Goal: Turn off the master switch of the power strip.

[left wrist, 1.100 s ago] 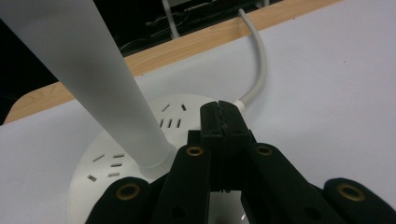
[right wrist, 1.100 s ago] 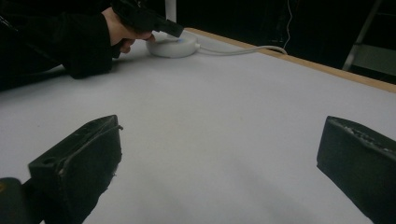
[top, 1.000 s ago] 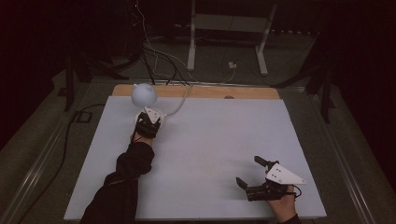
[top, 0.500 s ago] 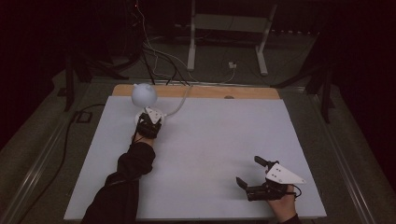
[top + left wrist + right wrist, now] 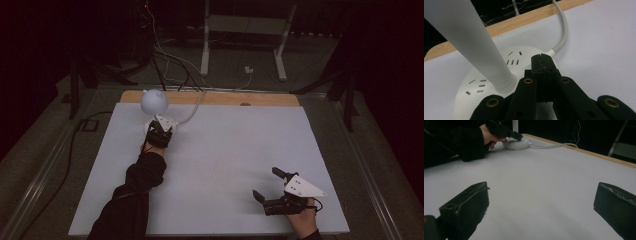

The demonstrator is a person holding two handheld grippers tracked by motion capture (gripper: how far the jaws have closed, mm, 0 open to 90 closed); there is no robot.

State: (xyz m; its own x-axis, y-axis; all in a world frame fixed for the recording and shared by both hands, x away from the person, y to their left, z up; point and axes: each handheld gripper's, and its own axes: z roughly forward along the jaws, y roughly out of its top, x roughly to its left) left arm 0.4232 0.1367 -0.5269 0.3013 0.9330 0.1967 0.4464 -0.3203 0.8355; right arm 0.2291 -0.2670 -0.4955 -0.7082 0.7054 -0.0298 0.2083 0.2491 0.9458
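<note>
My left hand-held gripper, jaws pressed together on nothing, rests its tip on the lamp base at the table's far left; I judge a press underway. My right hand-held gripper sits spread and idle near me; whether the lamp responds, I can't tell.

The left arm, in a dark sleeve, stretches forward across the desk, its gripper held far out with the jaws pressed together. The right hand stays low by the near edge, its gripper pointing left, jaws spread wide apart.
</note>
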